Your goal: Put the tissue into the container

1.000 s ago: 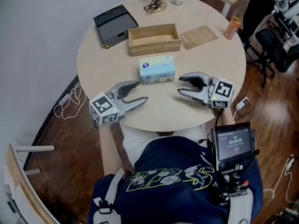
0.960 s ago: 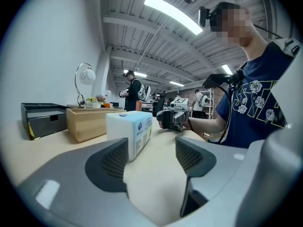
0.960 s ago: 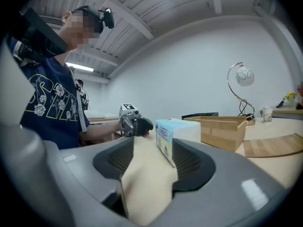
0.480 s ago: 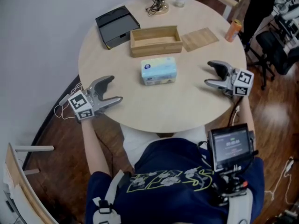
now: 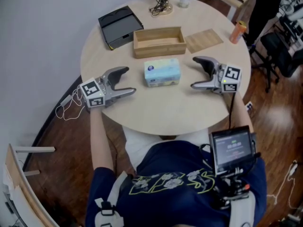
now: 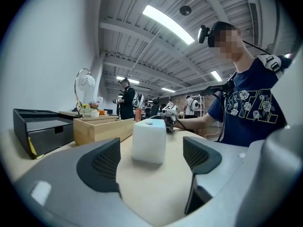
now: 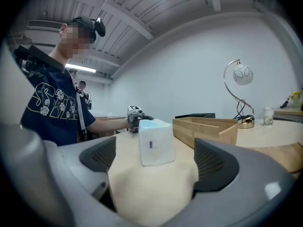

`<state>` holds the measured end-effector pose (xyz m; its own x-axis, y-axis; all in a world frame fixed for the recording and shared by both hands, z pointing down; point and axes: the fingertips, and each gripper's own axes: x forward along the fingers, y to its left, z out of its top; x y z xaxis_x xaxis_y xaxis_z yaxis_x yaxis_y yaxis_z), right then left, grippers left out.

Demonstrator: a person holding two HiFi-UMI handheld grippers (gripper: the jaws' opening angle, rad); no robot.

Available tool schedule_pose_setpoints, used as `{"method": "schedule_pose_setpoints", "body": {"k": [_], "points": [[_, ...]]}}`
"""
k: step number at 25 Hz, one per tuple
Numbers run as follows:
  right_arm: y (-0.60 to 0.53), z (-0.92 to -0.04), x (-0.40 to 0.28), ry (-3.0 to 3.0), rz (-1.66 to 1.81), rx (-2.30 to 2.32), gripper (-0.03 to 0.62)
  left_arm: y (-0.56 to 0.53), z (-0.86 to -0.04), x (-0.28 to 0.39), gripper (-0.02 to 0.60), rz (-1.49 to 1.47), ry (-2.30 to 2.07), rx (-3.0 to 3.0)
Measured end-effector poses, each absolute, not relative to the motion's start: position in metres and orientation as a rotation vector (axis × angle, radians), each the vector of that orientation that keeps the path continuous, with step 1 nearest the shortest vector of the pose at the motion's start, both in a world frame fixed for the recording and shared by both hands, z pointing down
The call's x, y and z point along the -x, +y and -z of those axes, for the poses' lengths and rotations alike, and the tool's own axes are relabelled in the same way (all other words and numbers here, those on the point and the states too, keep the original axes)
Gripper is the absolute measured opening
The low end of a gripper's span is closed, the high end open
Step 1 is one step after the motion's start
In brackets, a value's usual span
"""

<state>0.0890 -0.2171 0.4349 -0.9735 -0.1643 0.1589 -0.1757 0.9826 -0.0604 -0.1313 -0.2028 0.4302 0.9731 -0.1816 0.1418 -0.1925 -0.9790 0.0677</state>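
Observation:
A pale blue and white tissue pack (image 5: 162, 72) lies in the middle of the round table (image 5: 165, 110). Just behind it stands an open wooden container (image 5: 159, 41), with nothing in it. My left gripper (image 5: 127, 82) rests on the table left of the pack and stands open, the pack (image 6: 149, 141) a short way ahead of its jaws. On the pack's right, my right gripper (image 5: 195, 73) points at it with its jaws opening; the pack (image 7: 155, 142) sits ahead of them, untouched. Each gripper faces the other across the pack.
A black box (image 5: 118, 26) sits at the back left and a flat wooden lid (image 5: 202, 38) lies right of the container. A lamp base with cable (image 5: 161, 6) and a small cup (image 5: 183, 1) stand at the far edge, an orange bottle (image 5: 236, 31) at the right rim.
Both grippers swung outward from the near edge, then came in beside the tissue pack, one on each side. Their jaws stand wider than a second ago.

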Motion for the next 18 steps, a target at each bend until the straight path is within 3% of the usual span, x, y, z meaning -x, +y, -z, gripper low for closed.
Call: {"method": "schedule_pose_setpoints", "body": {"k": [14, 18], "points": [[-0.224, -0.430, 0.007, -2.982, -0.084, -0.109, 0.485, -0.222, -0.428, 0.040, 0.393, -0.224, -0.183, -3.057], [-0.229, -0.432, 0.020, -2.975, -0.099, -0.179, 0.408, -0.225, -0.429, 0.033, 0.387, -0.221, -0.228, -3.053]]}}
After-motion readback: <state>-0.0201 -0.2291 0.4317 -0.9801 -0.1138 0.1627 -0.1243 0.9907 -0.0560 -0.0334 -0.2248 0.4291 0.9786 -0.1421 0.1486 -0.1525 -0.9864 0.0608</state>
